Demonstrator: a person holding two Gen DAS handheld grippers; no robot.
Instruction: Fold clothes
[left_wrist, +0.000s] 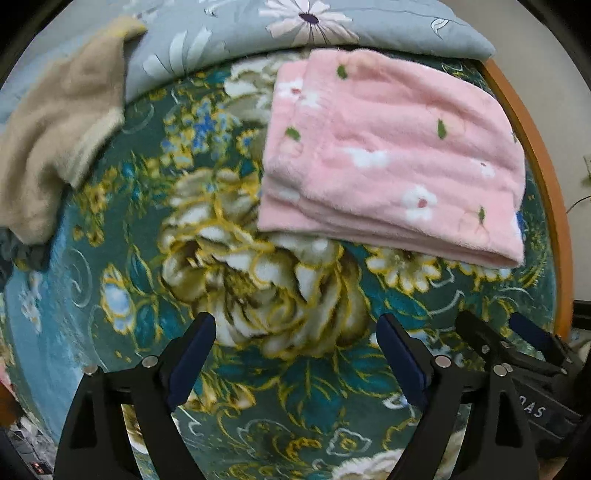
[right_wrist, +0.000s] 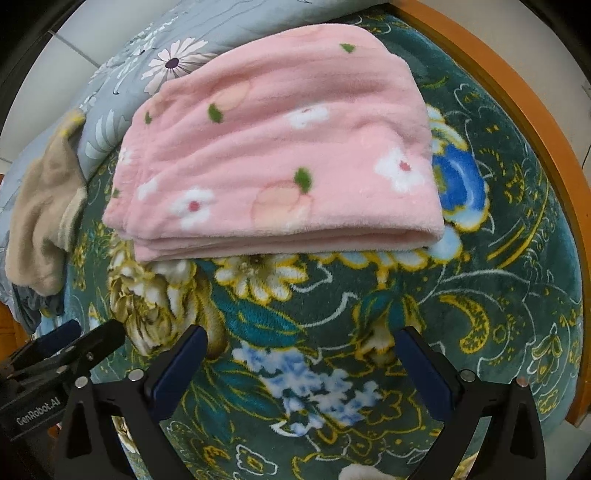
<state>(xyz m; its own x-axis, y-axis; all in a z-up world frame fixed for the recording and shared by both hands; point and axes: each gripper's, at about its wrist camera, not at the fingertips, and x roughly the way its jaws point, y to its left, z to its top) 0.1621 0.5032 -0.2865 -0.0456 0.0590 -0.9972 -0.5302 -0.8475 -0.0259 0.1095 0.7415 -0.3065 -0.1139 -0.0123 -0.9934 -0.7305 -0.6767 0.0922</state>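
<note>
A pink fleece garment with white flowers lies folded into a thick rectangle on the green floral bedspread. A beige fleece garment lies crumpled at the left. My left gripper hovers open over the bedspread, short of the pink fold, nothing between its fingers. My right gripper is open too, below the pink garment's folded edge, empty. Each gripper shows at the other view's lower corner: the right gripper and the left gripper.
A grey-blue quilt with daisies is bunched at the far side of the bed. An orange wooden bed frame runs along the right edge. Dark cloth peeks under the beige garment.
</note>
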